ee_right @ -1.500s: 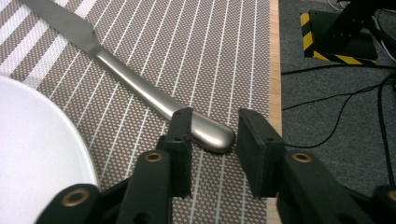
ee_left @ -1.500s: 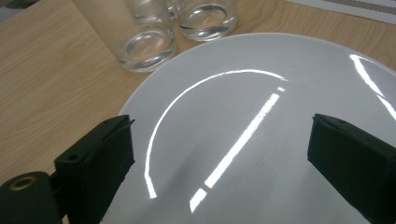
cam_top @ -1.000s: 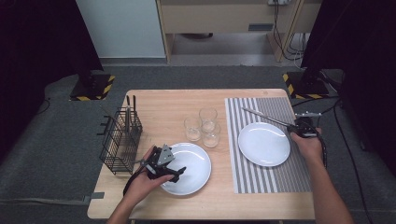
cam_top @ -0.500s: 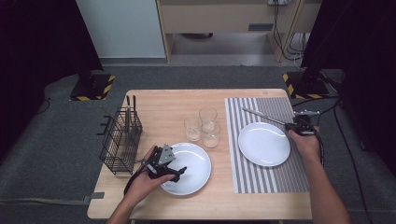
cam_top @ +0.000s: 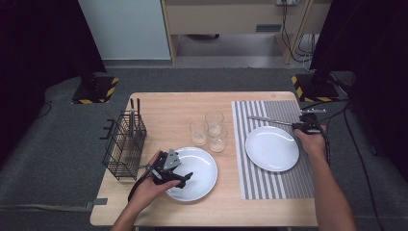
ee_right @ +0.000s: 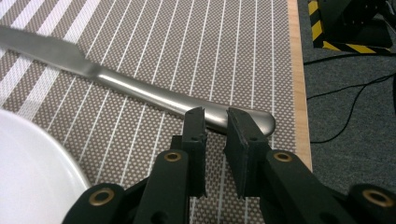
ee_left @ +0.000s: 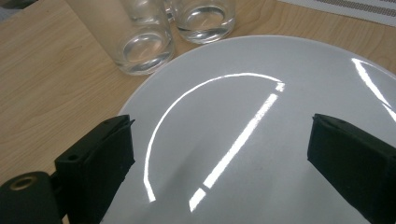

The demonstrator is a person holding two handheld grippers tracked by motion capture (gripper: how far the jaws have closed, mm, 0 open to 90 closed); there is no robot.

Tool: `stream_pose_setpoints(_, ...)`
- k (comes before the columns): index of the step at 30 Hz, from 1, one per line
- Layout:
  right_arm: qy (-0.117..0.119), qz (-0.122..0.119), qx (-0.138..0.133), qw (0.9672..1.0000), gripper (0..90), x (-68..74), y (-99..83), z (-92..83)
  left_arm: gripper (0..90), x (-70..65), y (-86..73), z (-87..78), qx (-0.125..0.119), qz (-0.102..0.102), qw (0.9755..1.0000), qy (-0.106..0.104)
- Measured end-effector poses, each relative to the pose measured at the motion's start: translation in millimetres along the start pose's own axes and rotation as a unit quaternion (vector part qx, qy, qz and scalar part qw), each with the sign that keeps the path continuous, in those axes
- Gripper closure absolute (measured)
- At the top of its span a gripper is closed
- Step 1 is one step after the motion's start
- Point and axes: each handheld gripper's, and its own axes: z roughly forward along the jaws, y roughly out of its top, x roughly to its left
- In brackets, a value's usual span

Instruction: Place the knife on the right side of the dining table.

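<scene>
Plainly unlabelled, right tongs (ee_right: 215, 122) barely parted at knife (ee_right: 140, 88); left tongs (ee_left: 224, 154) released.

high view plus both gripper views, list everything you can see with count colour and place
table: 1, light wood, centre
placemat: 1, grey with white stripes, table's right part
plates: 2, white; one on the placemat, one at front left
glasses: 3, clear, clustered mid-table
knife: 1, silver, on the placemat behind the right plate
wire rack: 1, black, left edge
left tongs: black, open over the left plate
right tongs: black, a narrow gap between the jaws, at the knife's handle end
</scene>
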Motion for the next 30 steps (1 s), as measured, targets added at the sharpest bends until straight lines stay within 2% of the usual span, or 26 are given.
stream_pose_setpoints(6, -0.001, 0.008, -0.008, 0.9999, 77.1, -2.3, 2.5, 4.7, 6.4, -0.9, -0.5, 1.6, 0.001, -0.002, 1.0, -0.001)
stream_pose_setpoints(7, 0.0, 0.001, -0.014, 0.9999, 79.1, -2.2, 3.7, 7.6, 6.4, -1.4, -0.8, 2.0, 0.003, -0.001, 1.0, -0.003)
stream_pose_setpoints(10, 0.002, 0.0, -0.018, 0.9998, 79.1, -1.8, 4.6, 9.4, 6.4, -1.7, -0.5, 1.8, 0.002, -0.001, 1.0, -0.003)
stream_pose_setpoints(19, 0.002, 0.013, -0.025, 0.9996, 78.5, -1.7, 6.8, 13.5, 6.4, -1.0, -1.3, 1.6, 0.003, -0.004, 1.0, -0.001)
stream_pose_setpoints(30, 0.002, 0.005, -0.031, 0.9995, 78.6, -1.1, 5.3, 13.5, 6.5, 0.0, -2.5, 1.3, 0.005, -0.006, 1.0, 0.001)
